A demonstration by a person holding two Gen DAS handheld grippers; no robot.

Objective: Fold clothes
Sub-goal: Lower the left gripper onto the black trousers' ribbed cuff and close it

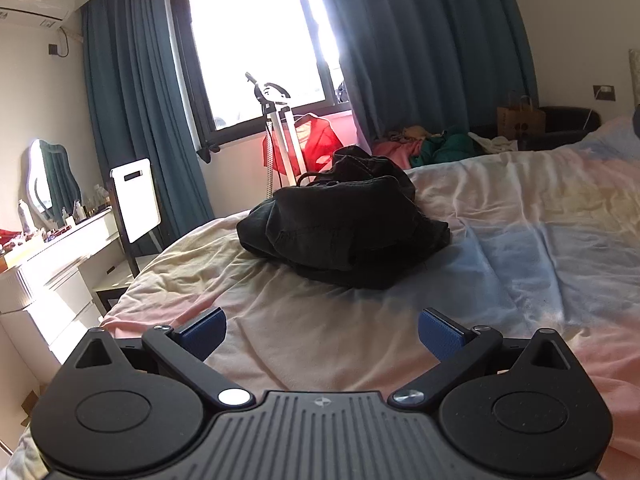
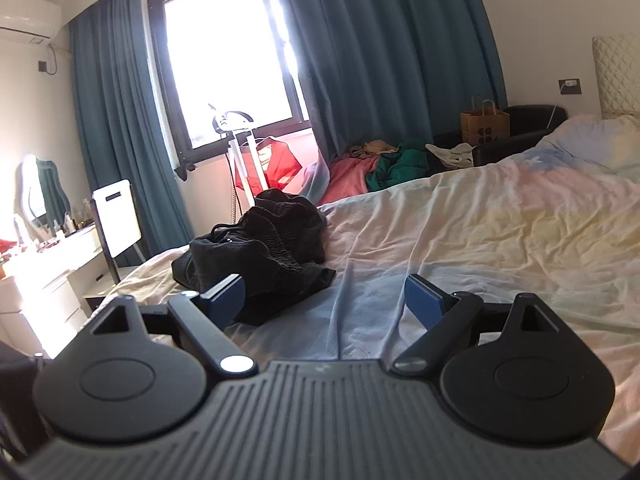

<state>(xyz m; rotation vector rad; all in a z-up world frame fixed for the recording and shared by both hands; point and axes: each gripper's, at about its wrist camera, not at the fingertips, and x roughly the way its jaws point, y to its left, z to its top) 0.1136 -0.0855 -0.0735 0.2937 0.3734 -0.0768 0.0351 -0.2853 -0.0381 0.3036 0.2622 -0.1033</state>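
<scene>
Black crumpled garment (image 1: 344, 220) sits bunched near the bed's (image 1: 520, 216) left edge. Left gripper (image 1: 322, 334) and right gripper (image 2: 324, 300) both gape wide, holding nothing. Grabbing several layers could just drag the whole lump.

Each tool (image 1: 322, 334) (image 2: 325, 301) is matte black with a ribbed grey deck, round side discs, silver screws and blue-padded fingers (image 1: 439, 334).

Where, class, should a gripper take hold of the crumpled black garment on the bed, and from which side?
Probably the flat flap of the black garment lying thin on the bed sheet, approached from the right; the open right gripper is nearest. The bunched middle looks too bulky to pinch.
</scene>
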